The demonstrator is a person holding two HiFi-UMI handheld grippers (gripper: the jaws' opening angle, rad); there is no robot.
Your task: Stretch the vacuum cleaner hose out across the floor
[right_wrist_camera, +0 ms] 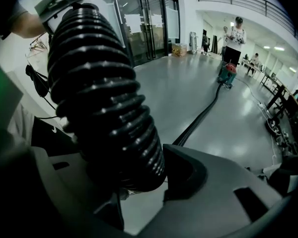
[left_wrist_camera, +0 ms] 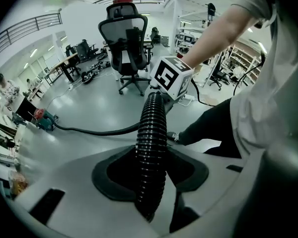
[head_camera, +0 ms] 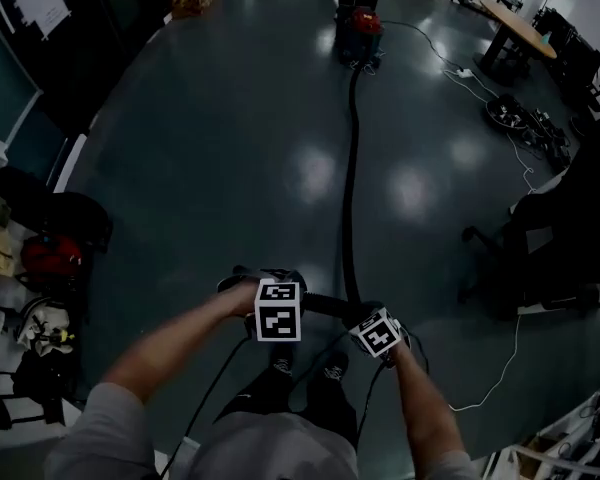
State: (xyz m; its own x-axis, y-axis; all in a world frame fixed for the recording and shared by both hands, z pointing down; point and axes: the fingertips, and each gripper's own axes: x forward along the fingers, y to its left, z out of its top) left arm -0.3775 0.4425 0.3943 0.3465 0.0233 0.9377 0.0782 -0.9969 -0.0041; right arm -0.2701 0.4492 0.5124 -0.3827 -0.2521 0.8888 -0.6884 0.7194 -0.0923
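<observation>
Desk: Where is the black ribbed vacuum hose (head_camera: 351,168) lying?
Photographer: Stretching across the grey floor (head_camera: 230,168) from the red vacuum cleaner (head_camera: 361,30). Left gripper (left_wrist_camera: 150,182) and right gripper (right_wrist_camera: 139,175) are both clamping its end farthest from that cleaner, jaws partway closed on it.

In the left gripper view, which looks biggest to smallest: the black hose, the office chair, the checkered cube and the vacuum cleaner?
1. hose and office chair: they look about alike, and the hose sits right at the camera, so no ranking.
2. checkered cube
3. vacuum cleaner, far off and tiny.
</observation>
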